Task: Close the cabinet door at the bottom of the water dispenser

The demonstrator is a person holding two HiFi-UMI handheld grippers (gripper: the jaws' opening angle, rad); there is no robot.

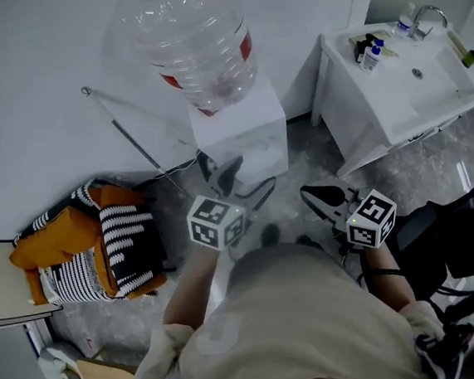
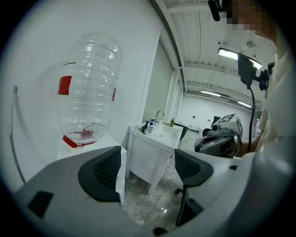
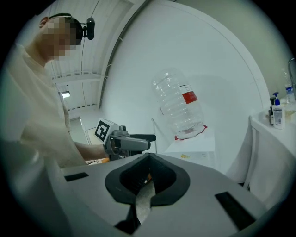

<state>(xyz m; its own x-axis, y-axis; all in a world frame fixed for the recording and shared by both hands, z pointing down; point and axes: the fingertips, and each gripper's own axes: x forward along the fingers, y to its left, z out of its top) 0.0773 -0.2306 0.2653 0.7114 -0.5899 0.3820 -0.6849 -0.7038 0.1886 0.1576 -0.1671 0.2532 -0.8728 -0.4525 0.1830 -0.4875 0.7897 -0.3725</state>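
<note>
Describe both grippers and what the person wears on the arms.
The left gripper and right gripper match: grey bodies and black textured pads. Each carries a white cube with black square markers. The person wears a light beige top; its sleeves stop short of the wrists.

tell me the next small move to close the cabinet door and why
Probably lower the left gripper toward the foot of the white box-shaped water dispenser. It and the right gripper hang near its top, touching nothing, left jaws apart, right jaws together. The door low down isn't clearly in view.
</note>
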